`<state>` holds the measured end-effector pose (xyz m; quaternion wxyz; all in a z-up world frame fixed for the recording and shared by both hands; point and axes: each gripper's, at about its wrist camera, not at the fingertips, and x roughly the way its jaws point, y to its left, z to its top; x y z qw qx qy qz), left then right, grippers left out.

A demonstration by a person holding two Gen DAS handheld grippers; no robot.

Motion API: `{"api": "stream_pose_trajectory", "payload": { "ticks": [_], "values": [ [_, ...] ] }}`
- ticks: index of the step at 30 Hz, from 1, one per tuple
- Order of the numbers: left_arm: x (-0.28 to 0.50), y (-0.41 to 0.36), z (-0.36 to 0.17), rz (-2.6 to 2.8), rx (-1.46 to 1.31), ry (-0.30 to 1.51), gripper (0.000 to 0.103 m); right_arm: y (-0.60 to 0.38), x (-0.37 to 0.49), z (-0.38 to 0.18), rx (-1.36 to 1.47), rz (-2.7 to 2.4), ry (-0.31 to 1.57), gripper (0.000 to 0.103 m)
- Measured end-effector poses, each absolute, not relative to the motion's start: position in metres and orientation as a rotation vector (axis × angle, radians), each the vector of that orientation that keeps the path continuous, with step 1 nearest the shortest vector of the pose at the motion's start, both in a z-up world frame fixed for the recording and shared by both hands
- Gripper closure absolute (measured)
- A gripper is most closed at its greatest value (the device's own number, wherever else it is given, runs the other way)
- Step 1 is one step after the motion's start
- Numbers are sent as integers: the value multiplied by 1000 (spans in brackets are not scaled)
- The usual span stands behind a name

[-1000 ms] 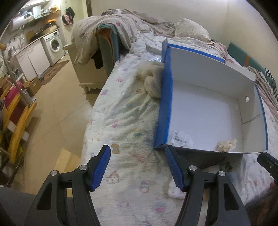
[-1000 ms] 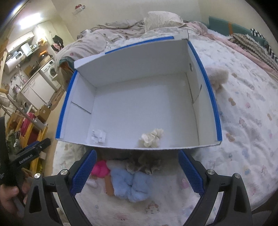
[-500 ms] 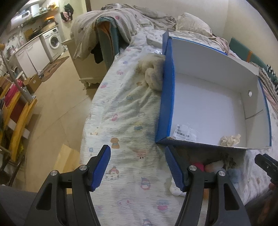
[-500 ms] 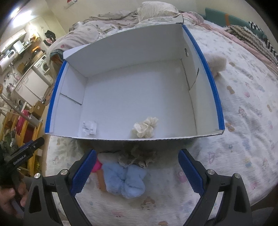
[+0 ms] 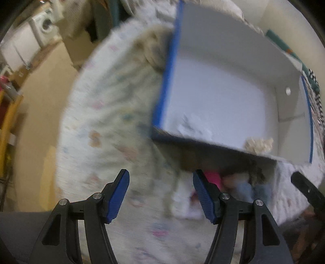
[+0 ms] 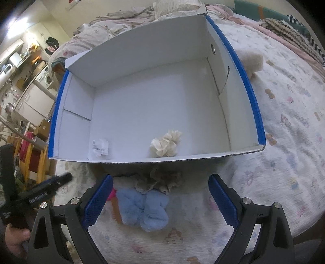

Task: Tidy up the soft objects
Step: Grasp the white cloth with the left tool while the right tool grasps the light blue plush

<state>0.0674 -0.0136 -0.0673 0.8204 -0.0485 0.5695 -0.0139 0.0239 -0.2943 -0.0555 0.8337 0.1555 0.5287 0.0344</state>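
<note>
A blue-edged white cardboard box [image 6: 251, 97] [image 5: 164, 81] lies open on the bed. Inside it sit a cream scrunchie [image 6: 166, 143] [image 5: 258, 145] and a crumpled paper label [image 6: 99, 146]. In front of the box lie a light blue fluffy scrunchie [image 6: 145, 209], a beige lace scrunchie [image 6: 162, 180] and a pink item [image 6: 111, 195] [image 5: 212, 178]. My right gripper [image 6: 160, 199] hangs open above the blue scrunchie, nothing between its pads. My left gripper [image 5: 160, 195] is open over the sheet, left of the pile; its view is blurred. A fluffy beige toy [image 5: 152, 46] [image 6: 252, 61] rests against the box's outside.
The bed edge [image 5: 67, 121] drops to a tan floor on the left. A washing machine [image 5: 45, 24] and cabinets stand far left. Rumpled blankets and a pillow [image 6: 174, 6] lie behind the box. A hand [image 6: 14, 239] holds the left gripper's handle.
The left gripper has dropped and tilted down toward the pile in front of the box, blurring its view. The right gripper came slightly closer over the blue scrunchie. Both stayed open.
</note>
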Motion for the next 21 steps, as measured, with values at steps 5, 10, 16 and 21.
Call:
{"api": "stream_pose_trajectory", "payload": {
  "ticks": [5,10,16,21],
  "values": [
    [70,-37,-101,-108,-91,1377,44,-301,25,-57,351,61,1125,2],
    [70,-45,-118,-113,-106,1458,65,-306,26,-62,362,50,1143,2],
    [74,-32,-130,-125,-176,1523,82,-305,31,-67,364,46,1162,2],
    [74,-27,-118,-171,-153,1469,83,-304,31,-69,352,37,1172,2]
  ]
}}
